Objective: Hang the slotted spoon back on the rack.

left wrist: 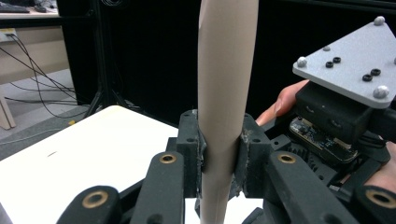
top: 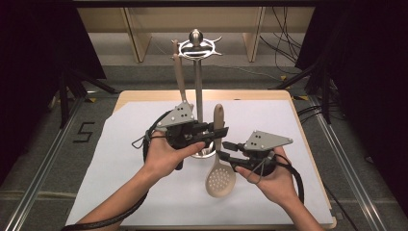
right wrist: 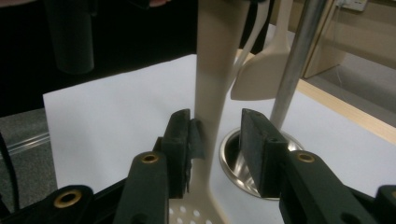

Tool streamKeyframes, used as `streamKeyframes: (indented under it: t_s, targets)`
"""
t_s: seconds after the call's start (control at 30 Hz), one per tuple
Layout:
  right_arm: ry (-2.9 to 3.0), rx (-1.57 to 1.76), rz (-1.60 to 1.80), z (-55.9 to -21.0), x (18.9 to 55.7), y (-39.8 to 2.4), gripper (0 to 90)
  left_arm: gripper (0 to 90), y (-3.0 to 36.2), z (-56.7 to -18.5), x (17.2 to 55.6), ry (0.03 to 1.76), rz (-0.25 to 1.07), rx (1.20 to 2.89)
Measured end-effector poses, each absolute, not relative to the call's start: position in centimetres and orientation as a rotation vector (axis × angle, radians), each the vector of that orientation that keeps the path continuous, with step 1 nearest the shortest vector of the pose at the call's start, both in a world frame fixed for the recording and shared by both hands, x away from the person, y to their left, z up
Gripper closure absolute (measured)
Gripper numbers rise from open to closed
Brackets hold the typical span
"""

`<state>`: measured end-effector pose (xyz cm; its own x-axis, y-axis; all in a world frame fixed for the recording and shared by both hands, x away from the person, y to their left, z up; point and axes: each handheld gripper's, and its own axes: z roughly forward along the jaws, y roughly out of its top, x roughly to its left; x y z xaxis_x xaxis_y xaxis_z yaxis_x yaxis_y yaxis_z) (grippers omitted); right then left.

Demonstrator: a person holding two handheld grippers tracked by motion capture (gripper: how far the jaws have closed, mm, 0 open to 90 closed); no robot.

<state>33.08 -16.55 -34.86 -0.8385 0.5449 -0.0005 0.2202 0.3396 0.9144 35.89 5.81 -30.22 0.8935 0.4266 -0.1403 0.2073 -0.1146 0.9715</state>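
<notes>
Care matters now: your left tongs [top: 219, 133] are clamped on the handle of the slotted spoon [top: 220, 168], whose bowl hangs just above the white tabletop [top: 120, 159] before the metal stand [top: 197, 86]. Keep that grip firm while your right tongs [top: 225, 149] sit apart around the neck, one pad touching. Count one spoon in hand, one spatula [top: 180, 77] hanging, one stand.

The slotted spoon [left wrist: 224, 93] runs past top and bottom edges in the left gripper view, its bowl unseen there.
</notes>
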Motion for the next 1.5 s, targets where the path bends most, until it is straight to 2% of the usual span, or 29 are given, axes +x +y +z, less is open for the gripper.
streamKeyframes:
  t_s: [0.7, 0.93, 1.03, 1.2, 1.3, 1.5]
  targets:
    - [2.322, 0.653, 1.544, -34.27, 33.35, -16.27, 71.1, 73.7, 5.52, -30.19, 35.77, 0.462, 0.167, 1.706]
    - [2.33, 0.682, 1.555, -34.09, 33.38, -16.19, 76.8, 73.6, 5.53, -30.15, 35.86, 0.458, 0.162, 1.7]
    - [2.304, 0.724, 1.534, -33.96, 33.26, -16.08, 77.2, 73.0, 5.47, -30.21, 35.85, 0.463, 0.177, 1.683]
    - [2.283, 0.786, 1.492, -34.1, 33.28, -15.69, 77.3, 64.1, 5.55, -30.22, 35.67, 0.454, 0.255, 1.68]
    - [2.255, 0.843, 1.483, -34.2, 33.23, -15.73, 77.3, 61.9, 5.68, -30.31, 35.4, 0.457, 0.269, 1.67]
    - [2.235, 0.837, 1.451, -34.09, 33.26, -15.56, 77.4, 65.9, 5.7, -30.36, 35.11, 0.442, 0.316, 1.676]
